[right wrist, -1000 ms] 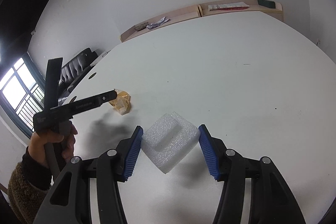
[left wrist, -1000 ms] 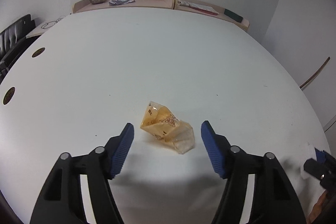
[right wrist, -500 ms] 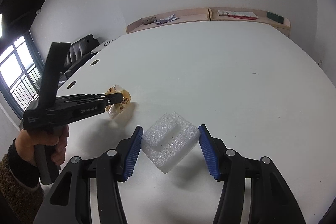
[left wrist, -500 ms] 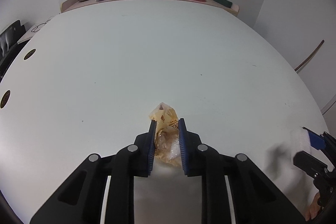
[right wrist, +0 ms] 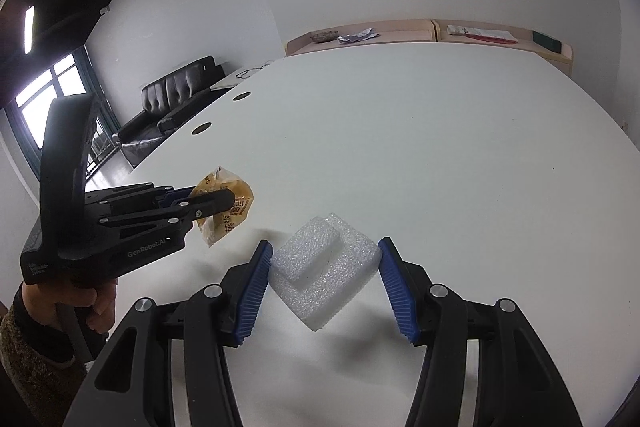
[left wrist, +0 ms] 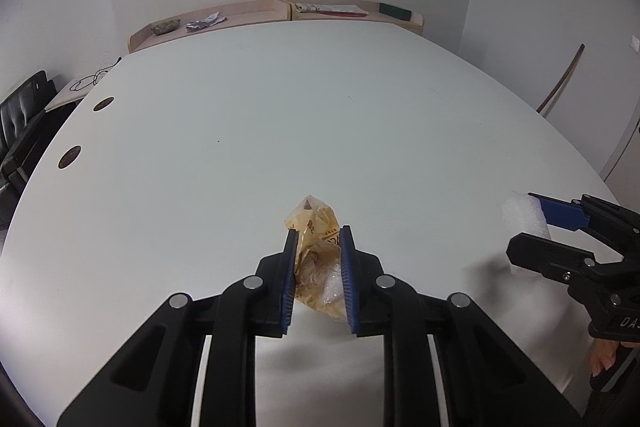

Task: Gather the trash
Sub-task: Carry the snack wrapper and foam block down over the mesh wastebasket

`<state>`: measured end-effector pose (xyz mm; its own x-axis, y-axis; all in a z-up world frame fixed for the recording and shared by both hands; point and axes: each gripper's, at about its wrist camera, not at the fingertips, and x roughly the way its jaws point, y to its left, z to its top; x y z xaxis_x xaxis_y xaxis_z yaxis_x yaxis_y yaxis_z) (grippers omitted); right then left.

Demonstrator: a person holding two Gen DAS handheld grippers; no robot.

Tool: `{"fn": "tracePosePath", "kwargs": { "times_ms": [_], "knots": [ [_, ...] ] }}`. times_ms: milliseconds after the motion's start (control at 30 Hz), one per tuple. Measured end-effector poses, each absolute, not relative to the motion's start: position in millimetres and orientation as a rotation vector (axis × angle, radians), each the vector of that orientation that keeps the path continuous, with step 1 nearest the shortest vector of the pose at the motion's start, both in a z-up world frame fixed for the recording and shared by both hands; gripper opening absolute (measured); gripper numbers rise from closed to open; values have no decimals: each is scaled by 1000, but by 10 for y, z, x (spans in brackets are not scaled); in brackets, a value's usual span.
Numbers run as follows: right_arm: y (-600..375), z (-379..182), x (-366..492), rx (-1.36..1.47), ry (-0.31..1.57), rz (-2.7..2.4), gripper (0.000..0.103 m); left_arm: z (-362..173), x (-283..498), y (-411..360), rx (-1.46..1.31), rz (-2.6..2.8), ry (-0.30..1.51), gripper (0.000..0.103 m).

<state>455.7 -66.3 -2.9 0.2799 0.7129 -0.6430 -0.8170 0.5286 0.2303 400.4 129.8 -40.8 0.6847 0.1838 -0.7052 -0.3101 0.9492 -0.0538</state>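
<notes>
While I'm carrying both pieces off the table (left wrist: 280, 107), left gripper (left wrist: 318, 271) is pinching the wrapper (left wrist: 316, 227), right gripper (right wrist: 324, 283) clamping the foam (right wrist: 320, 267); I'm keeping the squeeze steady.

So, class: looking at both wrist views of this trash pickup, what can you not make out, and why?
- Print on the yellow wrapper: too small in the left wrist view, crumpled between the left gripper pads.
- Items on the far shelf: too small in both views.
- Foam block underside: faces away in the right wrist view, where the right gripper holds it.
</notes>
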Motion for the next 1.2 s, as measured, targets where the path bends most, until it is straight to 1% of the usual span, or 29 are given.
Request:
{"fn": "tracePosePath", "kwargs": {
  "times_ms": [200, 600, 900, 1200],
  "knots": [
    [-831, -19, 4116, -150, 756, 1061, 58, -251, 3423, 1034, -123, 268, 715, 21],
    [-1023, -39, 3472, -163, 743, 1121, 58, -197, 2469, 659, -126, 233, 662, 21],
    [-1295, -252, 2958, -164, 735, 1142, 58, -338, 1788, 223, -96, 191, 638, 21],
    [-1441, -357, 2582, -223, 710, 1125, 58, -500, 1435, 40, -104, 164, 645, 21]
  ]
}}
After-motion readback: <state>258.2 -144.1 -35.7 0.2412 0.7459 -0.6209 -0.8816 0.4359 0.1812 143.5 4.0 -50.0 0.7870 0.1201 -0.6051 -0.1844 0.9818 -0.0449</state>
